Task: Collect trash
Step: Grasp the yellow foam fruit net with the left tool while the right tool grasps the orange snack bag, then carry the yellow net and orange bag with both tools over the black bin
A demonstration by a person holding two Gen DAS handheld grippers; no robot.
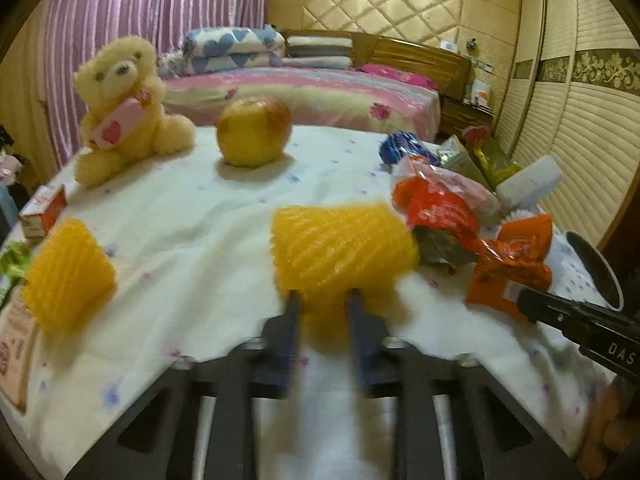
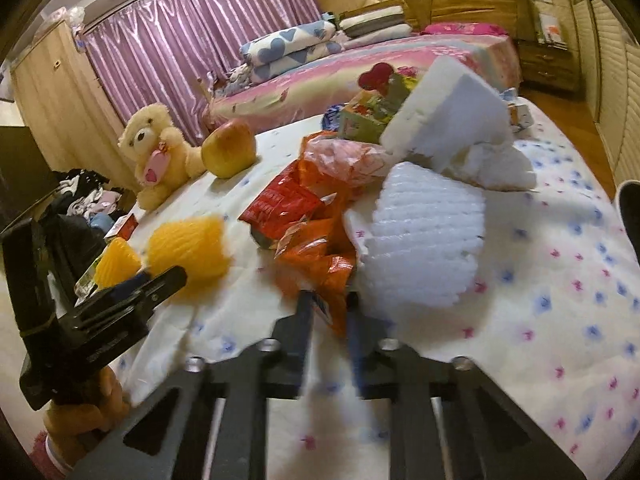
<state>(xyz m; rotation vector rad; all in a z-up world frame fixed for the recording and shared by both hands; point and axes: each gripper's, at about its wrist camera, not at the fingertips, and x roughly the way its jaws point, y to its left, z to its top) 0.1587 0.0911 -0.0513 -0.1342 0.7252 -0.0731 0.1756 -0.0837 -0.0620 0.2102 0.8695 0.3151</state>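
Left tongs (image 1: 322,300) pinching yellow foam net (image 1: 340,252) (blurred)

Motion blur smears the yellow foam net (image 1: 344,252); printed wrapper (image 1: 16,344) cut off at edge.

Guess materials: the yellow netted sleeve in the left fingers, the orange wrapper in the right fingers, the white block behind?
Yellow sleeve: looks like soft foam mesh, matte; ribbed net pattern, squashed between the left gripper fingers. Orange wrapper: thin plastic film, glossy; sharp crinkles with highlights, held by the right gripper. White block: probably rigid foam, matte, with rough broken edges; blur leaves it open.
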